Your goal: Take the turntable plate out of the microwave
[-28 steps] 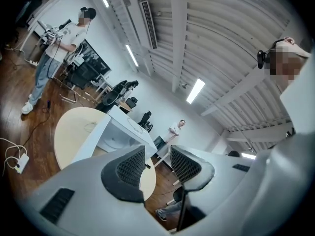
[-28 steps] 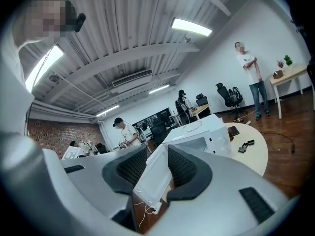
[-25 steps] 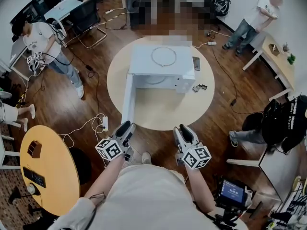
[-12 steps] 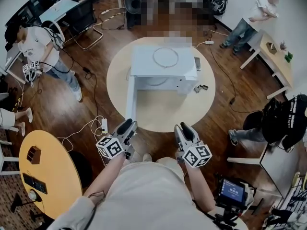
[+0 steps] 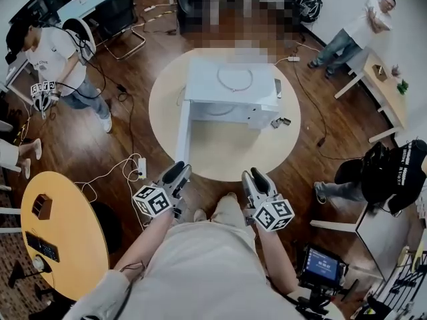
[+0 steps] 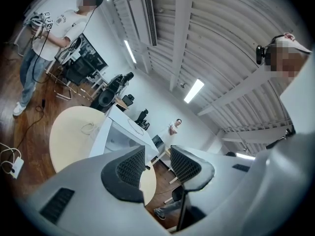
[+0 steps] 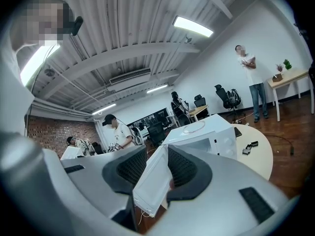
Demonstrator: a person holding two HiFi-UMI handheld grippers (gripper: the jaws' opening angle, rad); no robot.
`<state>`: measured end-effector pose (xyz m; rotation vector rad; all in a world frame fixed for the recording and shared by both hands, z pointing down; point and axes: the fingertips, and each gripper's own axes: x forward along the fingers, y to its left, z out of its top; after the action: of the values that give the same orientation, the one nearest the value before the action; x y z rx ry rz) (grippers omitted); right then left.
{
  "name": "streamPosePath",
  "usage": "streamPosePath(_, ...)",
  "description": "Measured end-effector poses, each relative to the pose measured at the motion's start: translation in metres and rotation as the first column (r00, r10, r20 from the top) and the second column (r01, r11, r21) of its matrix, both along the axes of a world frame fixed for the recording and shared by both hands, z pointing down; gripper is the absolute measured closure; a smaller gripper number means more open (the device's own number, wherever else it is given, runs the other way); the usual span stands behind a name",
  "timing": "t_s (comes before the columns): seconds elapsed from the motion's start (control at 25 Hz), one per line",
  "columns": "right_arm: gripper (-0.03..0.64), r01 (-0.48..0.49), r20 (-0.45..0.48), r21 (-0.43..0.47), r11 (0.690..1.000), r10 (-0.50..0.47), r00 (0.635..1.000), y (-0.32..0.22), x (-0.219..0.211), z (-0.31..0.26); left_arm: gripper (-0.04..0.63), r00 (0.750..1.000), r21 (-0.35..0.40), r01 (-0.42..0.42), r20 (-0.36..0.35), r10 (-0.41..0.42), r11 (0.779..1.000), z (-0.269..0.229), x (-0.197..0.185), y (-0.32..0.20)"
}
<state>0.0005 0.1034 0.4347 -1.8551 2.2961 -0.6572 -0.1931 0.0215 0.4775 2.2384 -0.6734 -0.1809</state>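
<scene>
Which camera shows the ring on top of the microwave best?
The head view: it looks down on the whole ring atop the microwave. The right gripper view shows it as a flat oval; the left gripper view, tiny and far off.

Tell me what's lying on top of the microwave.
A thin ring lies flat on the microwave's white top. That top covers most of the cavity beneath, so its contents cannot be told.

The left gripper (image 6: 156,155), fingers (image 6: 129,168) apart, faces the microwave (image 6: 129,128).
</scene>
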Motion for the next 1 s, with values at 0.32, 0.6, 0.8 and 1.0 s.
streamPosePath(0.32, 0.497, 0.056, 0.014, -0.005, 0.998, -0.055, 0.998, -0.015, -0.011, 0.001, 0.430, 0.998, -0.006, 0.054, 0.014, -0.054, 0.998, -0.001, -0.015, -0.001)
streamPosePath(0.6, 0.497, 0.098, 0.036, -0.015, 0.995, -0.097, 0.995, -0.053, 0.020, 0.009, 0.430, 0.995, -0.012, 0.096, 0.041, -0.095, 0.995, 0.001, 0.010, -0.024)
streamPosePath(0.8, 0.497, 0.135, 0.048, -0.029, 0.990, -0.134, 0.990, -0.076, 0.035, 0.012, 0.430, 0.990, -0.025, 0.129, 0.055, -0.128, 0.991, 0.002, 0.024, -0.037)
streamPosePath(1.0, 0.497, 0.188, 0.056, -0.044, 0.981, -0.185, 0.981, -0.102, 0.048, 0.018, 0.430, 0.984, -0.037, 0.167, 0.070, -0.164, 0.985, 0.006, 0.041, -0.052)
